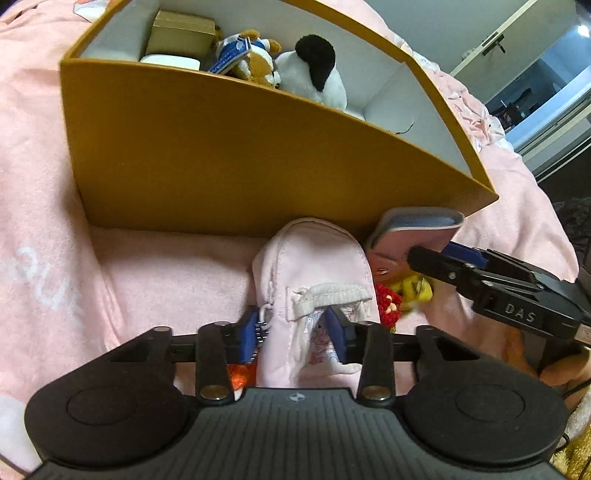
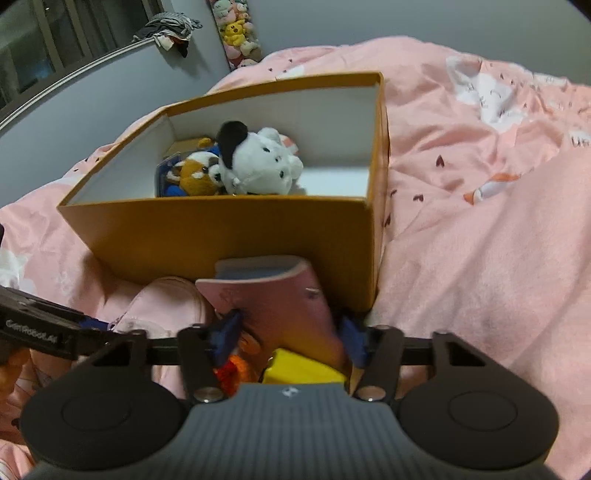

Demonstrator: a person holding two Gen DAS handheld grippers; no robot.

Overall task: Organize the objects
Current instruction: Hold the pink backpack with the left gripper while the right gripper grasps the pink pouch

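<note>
A pale pink zip pouch (image 1: 314, 258) lies on the pink blanket against the front wall of the mustard box (image 1: 240, 155). My left gripper (image 1: 293, 332) is shut on its near end, both blue pads pressing the fabric. To its right, my right gripper (image 1: 436, 256) grips a pink wallet (image 1: 413, 229) with a blue lining. The right wrist view shows that wallet (image 2: 266, 295) pinched between the right gripper's (image 2: 290, 336) blue pads, leaning on the box (image 2: 221, 229). The pouch (image 2: 166, 299) and the left gripper (image 2: 92, 326) sit at the left there.
Inside the box are a white-and-black plush (image 2: 258, 166), a brown plush (image 2: 195, 173) and a small cardboard box (image 1: 181, 31). A red knitted item (image 1: 388, 302) and a yellow toy (image 2: 303, 369) lie under the wallet. The pink blanket (image 2: 480, 258) spreads on all sides.
</note>
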